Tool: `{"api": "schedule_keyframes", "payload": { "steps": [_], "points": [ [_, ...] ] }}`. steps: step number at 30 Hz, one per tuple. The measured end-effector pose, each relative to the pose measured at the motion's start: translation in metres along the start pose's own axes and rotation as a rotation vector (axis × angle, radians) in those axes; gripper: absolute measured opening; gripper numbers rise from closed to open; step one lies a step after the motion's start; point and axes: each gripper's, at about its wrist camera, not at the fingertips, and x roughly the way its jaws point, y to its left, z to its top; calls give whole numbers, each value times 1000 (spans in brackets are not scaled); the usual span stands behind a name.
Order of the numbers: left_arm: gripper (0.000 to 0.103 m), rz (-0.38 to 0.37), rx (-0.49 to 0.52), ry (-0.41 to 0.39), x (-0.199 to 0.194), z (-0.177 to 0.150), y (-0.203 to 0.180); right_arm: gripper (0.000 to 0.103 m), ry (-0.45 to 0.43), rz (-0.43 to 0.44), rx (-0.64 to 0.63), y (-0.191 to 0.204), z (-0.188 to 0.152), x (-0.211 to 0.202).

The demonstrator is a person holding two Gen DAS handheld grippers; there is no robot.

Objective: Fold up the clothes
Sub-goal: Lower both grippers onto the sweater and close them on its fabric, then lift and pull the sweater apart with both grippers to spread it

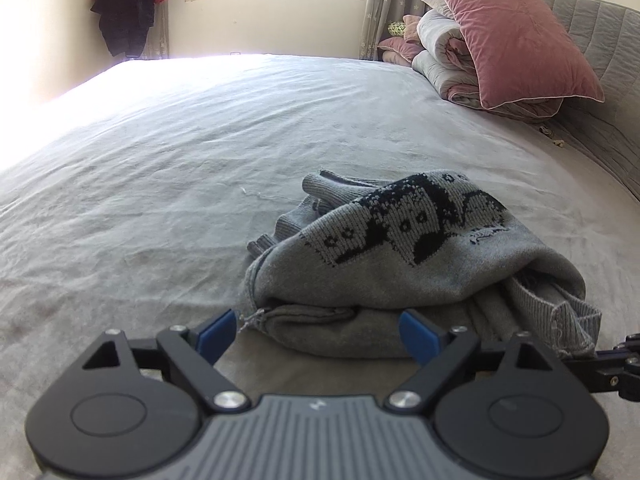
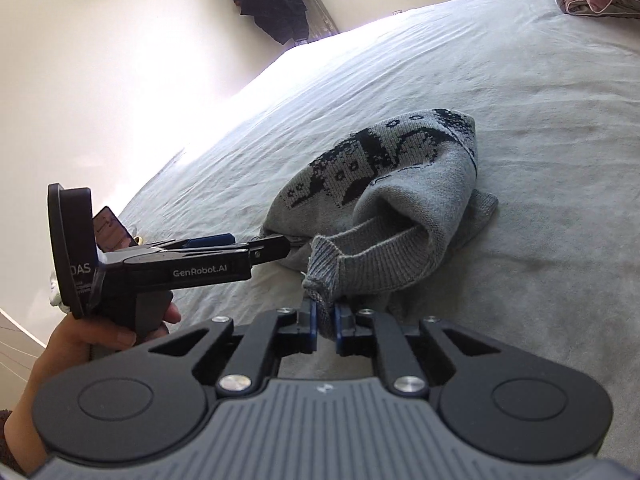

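Grey bed (image 1: 200,152); one sweater (image 1: 420,264); two pink pillows (image 1: 516,36).

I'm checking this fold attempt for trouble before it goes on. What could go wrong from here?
1. The right gripper pinches only a ribbed cuff of the grey sweater; lifting may stretch the knit or let it slip.
2. The left gripper is open, its pads at the bunched hem, so the heap may drag across the bed sheet instead of spreading.
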Motion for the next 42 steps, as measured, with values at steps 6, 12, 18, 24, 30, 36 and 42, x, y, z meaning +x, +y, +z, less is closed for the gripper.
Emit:
{"api": "schedule_keyframes", "payload": {
  "steps": [6, 12, 18, 24, 30, 36, 42],
  "points": [
    [93, 17, -41, -13, 5, 8, 12, 12, 10, -98, -51, 1, -2, 7],
    [93, -25, -55, -44, 32, 19, 26, 12, -5, -184, -20, -17, 0, 8],
    [34, -90, -67, -14, 45, 18, 26, 12, -52, -306, 13, -40, 10, 3],
    [12, -159, -55, -21, 24, 13, 15, 12, -114, -356, 57, -54, 22, -8],
    [8, -328, -28, -50, -18, 0, 1, 41, -161, -350, 57, -43, 23, -13],
    [7, -450, 69, -23, -42, -23, -30, 63, -189, -272, 16, -21, 23, -16],
    [6, -537, 183, 35, -50, -45, -61, 65, -134, -86, 105, -21, 23, -4]
  ]
}}
